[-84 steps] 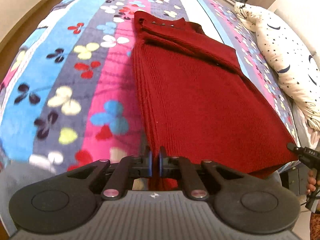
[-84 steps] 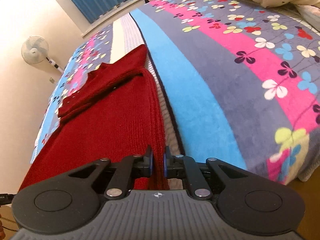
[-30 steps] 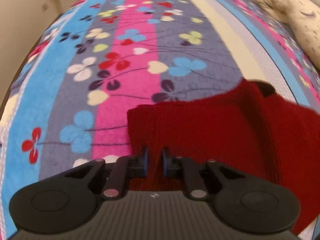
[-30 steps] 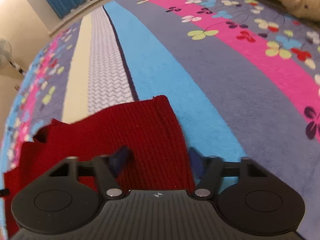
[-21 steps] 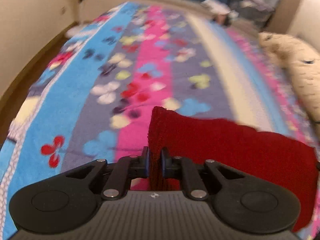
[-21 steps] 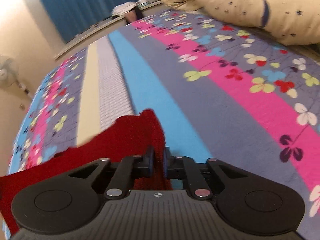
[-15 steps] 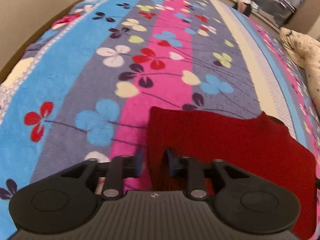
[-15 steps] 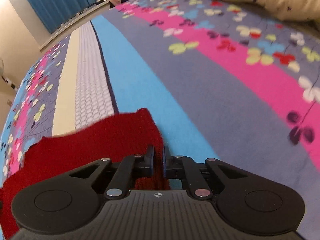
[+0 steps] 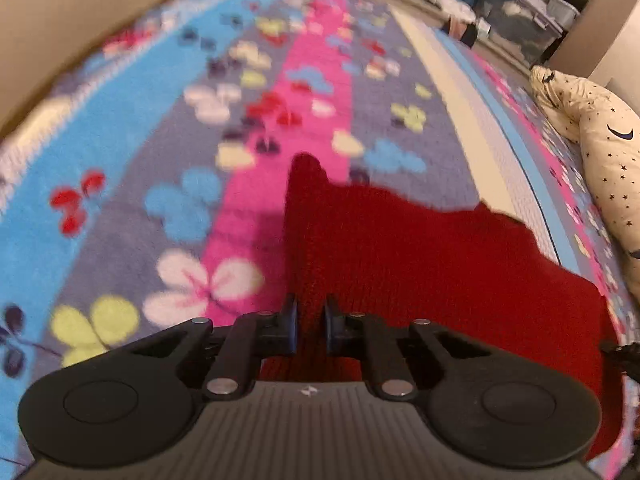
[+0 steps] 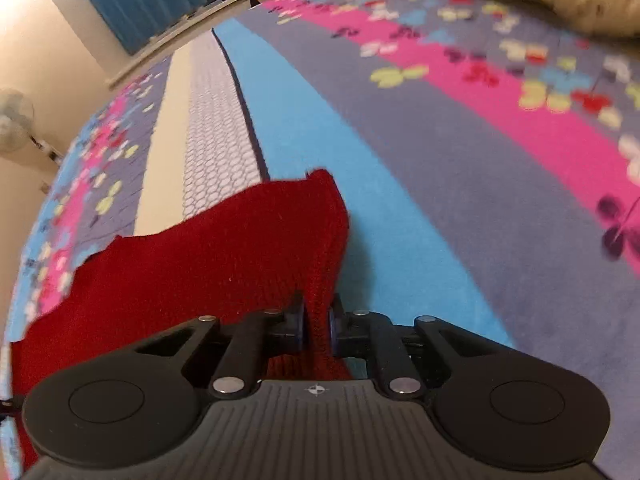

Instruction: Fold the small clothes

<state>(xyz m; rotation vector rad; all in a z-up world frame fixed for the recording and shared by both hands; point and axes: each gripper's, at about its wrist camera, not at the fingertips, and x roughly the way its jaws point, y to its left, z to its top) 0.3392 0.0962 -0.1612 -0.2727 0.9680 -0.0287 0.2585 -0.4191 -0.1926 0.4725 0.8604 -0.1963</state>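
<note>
the red knit garment lay folded on the striped, flower-patterned blanket of the bed, gathered at the near edge and held taut between the two tools, its far edge rising to a small peak at each held side. the left gripper had its jaws closing, narrow on the garment's left edge, with knit bunched between the pads. the right gripper was pinched almost fully together on the garment's right edge, the cloth standing up in a ridge just beyond the fingers. a star-and-moon pillow lay at the far right of the bed, well apart from the work. judging from this, the risk was in the grip itself: each tool seemed to hold only a thin bite at the very edge of a thick, stretchy knit, so a pull could draw one layer out and leave the lower layer behind, spoiling the fold. uneven movement of the two sides would likely skew the fold line, and the plush blanket could drag on the knit and rumple the underside. how many layers each pinch had caught could not be told from these views.
</note>
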